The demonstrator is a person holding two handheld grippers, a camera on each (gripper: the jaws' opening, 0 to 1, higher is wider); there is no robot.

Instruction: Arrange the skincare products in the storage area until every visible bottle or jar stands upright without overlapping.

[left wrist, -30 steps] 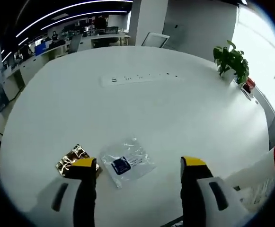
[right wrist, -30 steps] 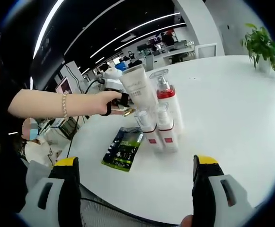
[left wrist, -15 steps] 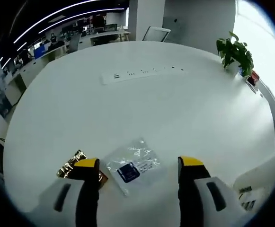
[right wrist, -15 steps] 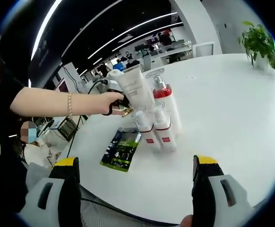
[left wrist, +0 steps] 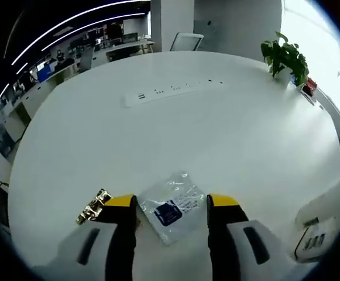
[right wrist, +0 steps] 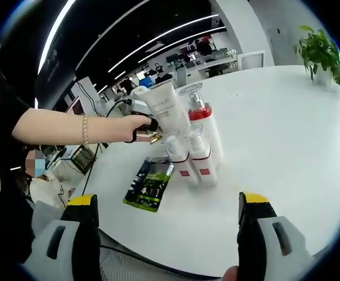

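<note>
Sachet (left wrist: 171, 208), clear, flat and lying between our left gripper (left wrist: 171, 204)'s parted jaws on the white table (left wrist: 175, 134), we judge light, limp and slippery, best pinched at an edge.

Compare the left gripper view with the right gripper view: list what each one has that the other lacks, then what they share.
Left gripper view: a clear plastic packet with a dark label between the open jaws, a gold foil sachet beside it, and a power strip farther back on the table.

Right gripper view: a white tube standing by a red-collared pump bottle, two small white bottles in front of them, a green sachet lying flat, and a person's hand on the other gripper.

Both: the white table and a potted plant at its far edge.
</note>
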